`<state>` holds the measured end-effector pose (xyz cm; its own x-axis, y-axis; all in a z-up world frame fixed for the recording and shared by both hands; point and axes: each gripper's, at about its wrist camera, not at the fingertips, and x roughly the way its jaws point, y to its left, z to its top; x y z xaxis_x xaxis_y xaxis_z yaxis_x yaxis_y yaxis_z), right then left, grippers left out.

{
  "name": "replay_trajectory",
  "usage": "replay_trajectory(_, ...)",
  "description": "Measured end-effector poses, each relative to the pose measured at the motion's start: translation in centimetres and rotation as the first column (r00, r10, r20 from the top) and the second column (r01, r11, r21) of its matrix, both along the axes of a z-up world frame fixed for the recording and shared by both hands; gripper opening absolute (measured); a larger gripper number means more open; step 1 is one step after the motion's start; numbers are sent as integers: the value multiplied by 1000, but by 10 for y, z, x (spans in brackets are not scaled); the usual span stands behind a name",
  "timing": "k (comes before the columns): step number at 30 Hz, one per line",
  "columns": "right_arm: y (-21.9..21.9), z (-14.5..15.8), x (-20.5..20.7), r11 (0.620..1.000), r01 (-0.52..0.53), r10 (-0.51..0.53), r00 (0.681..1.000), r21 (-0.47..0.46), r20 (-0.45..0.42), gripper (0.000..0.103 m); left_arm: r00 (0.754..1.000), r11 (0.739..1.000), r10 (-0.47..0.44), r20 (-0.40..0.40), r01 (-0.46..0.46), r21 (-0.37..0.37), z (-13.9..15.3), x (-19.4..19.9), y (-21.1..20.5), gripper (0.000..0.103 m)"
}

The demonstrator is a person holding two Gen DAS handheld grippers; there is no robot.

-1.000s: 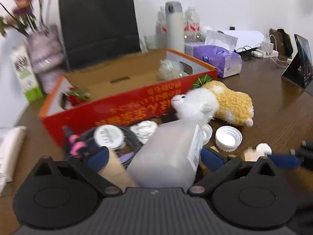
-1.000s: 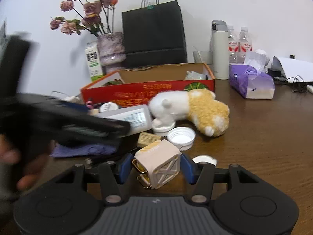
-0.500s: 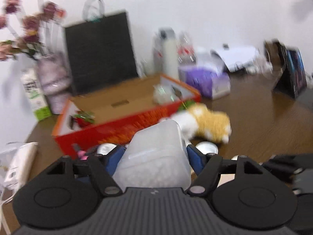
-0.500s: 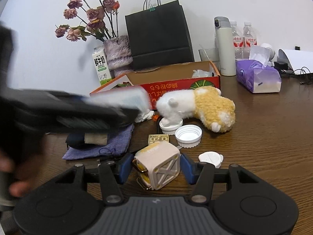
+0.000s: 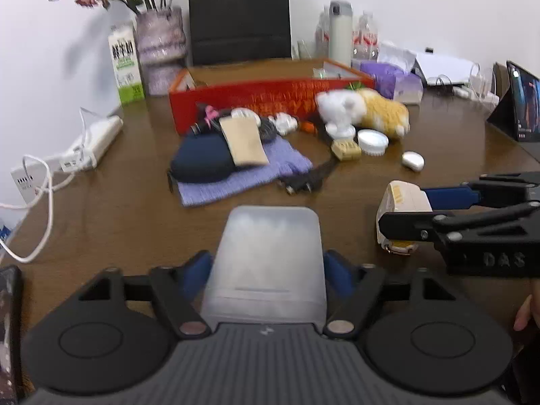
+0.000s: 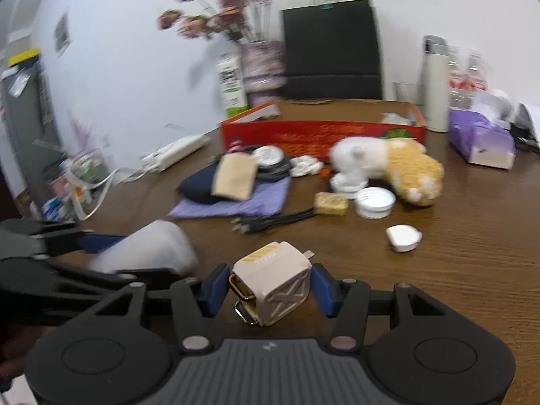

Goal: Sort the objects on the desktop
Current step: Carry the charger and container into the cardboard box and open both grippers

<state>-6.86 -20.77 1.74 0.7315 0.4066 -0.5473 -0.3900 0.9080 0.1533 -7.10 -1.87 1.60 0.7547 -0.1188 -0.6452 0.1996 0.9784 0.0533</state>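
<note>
The left gripper (image 5: 268, 266) has its fingers clenched on a frosted translucent plastic bottle (image 5: 268, 256), held above the brown wooden surface (image 5: 118, 209). At its 3 o'clock, the right gripper (image 6: 270, 285) grasps a beige cube-shaped charger (image 6: 271, 283) — the red cardboard box (image 5: 270, 98) lies at 12 o'clock.

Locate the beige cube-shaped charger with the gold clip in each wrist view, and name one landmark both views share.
Left wrist view: the beige cube-shaped charger sits at right of centre, held in the right gripper.
Right wrist view: bottom centre, between the blue pads of that gripper.
Shared landmark: the long red cardboard box at the back of the table.
</note>
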Motion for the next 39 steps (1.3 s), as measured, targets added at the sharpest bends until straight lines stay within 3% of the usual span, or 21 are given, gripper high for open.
replay_trajectory(3,4,2,-6,1000,-1,1,1000,-23,5,53,1000,1000,8,19,-7,-19,-2,1,2,96)
replay_trajectory(6,3,2,-3,1000,13,-13,1000,-27,-6,53,998,990,-12,-67,2,-143,-11,11,19,101)
replay_trajectory(8,3,0,0,999,24,-24,1000,-30,-17,54,999,985,-7,-51,-1,-172,-13,12,26,103)
replay_trajectory(9,3,-2,3,999,30,-31,999,-26,-26,54,999,987,4,-40,-10,-160,-14,12,25,99)
replay_trajectory(10,4,-5,6,999,37,-37,998,-20,-42,54,1000,989,14,-25,-17,-147,-14,12,24,84)
replay_trajectory(12,9,-9,12,998,54,-57,997,-34,-61,52,1000,990,-7,5,8,-143,-12,10,21,67)
replay_trajectory(17,12,-5,5,994,96,-97,995,-51,-23,47,998,987,52,21,-49,-151,-6,4,22,67)
replay_trajectory(23,-2,26,-3,994,105,-104,993,-19,54,47,989,977,103,111,-80,-197,35,10,32,67)
replay_trajectory(27,-4,65,29,997,67,-60,989,-46,137,47,988,973,73,139,-40,-229,85,64,41,67)
replay_trajectory(32,-14,112,127,994,108,-108,982,9,153,47,991,980,72,114,-48,-193,131,181,28,67)
replay_trajectory(35,-10,124,200,990,138,-137,985,-1,108,47,996,980,93,4,-91,-180,126,262,22,67)
replay_trajectory(39,-4,111,307,990,141,-143,988,-30,-55,48,976,968,165,-145,-189,-168,95,349,30,67)
